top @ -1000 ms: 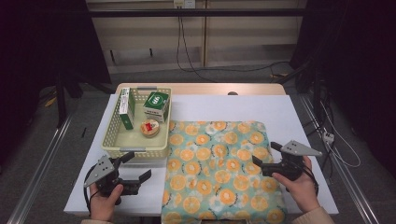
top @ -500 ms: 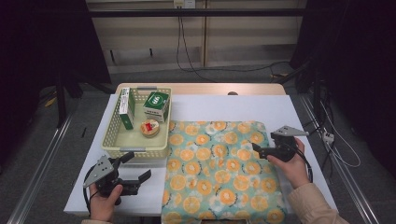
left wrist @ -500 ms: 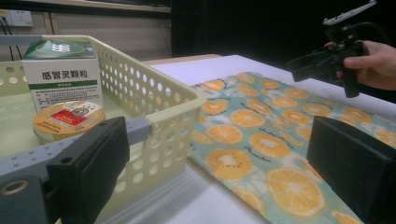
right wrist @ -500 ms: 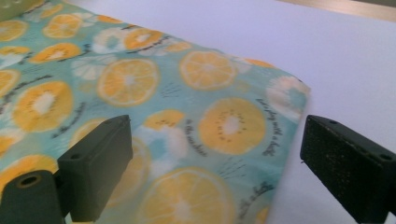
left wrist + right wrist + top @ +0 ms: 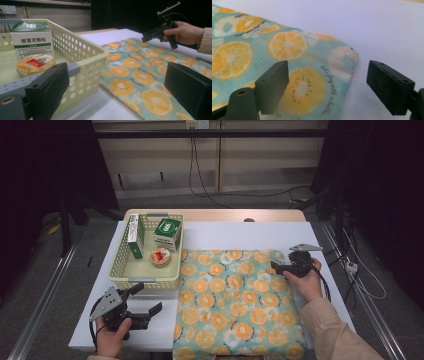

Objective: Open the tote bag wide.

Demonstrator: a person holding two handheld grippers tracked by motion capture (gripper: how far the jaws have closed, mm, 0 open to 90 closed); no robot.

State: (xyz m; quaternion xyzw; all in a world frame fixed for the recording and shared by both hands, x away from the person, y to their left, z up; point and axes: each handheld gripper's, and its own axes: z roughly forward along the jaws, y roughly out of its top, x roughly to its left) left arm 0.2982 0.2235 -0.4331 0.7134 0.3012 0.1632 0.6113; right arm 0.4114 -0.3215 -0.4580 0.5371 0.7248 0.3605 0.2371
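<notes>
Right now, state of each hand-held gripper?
Left hand-held gripper: open, holding nothing.
Right hand-held gripper: open but just been closing, over the cloth corner, not gripping it.

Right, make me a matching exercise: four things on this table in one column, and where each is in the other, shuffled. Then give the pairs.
Things:
1. round tin
2. cloth
3. left gripper
4. right gripper

Places:
A. over the cloth's far right corner
B. in the basket, near the boxes
C. spread flat, right of the basket
D. just in front of the basket, over bare table

Pairs: 1-B, 2-C, 3-D, 4-A
</notes>
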